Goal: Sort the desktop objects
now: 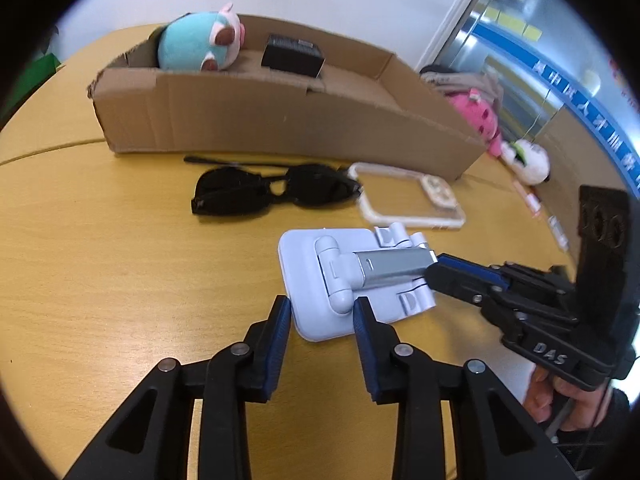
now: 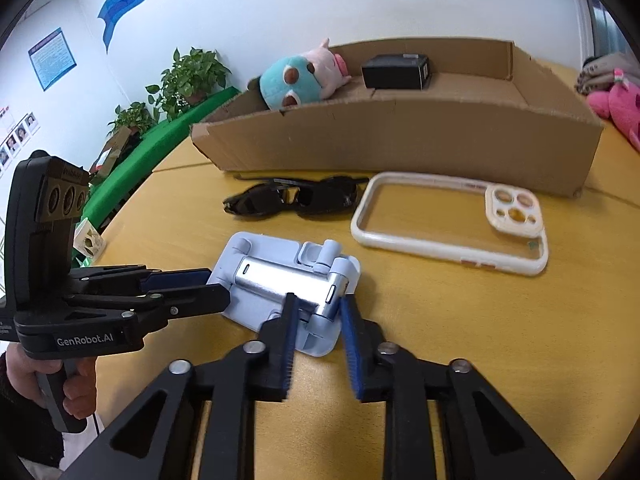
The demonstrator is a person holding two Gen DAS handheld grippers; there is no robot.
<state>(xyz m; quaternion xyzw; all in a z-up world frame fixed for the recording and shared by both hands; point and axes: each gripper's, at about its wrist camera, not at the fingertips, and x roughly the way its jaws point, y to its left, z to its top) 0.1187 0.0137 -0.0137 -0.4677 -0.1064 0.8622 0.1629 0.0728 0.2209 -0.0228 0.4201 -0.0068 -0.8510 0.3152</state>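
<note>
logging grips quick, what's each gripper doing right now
left gripper: at the phone stand, grip cannot be told
right gripper: closed on the phone stand

Phone stand lies flat nearest on desk. Behind it: sunglasses at left, phone case at right. Cardboard box furthest back, w/ plush toy left & small box right inside.

"DAS" on the right tongs, "GenRobot.AI" on the left tongs
</note>
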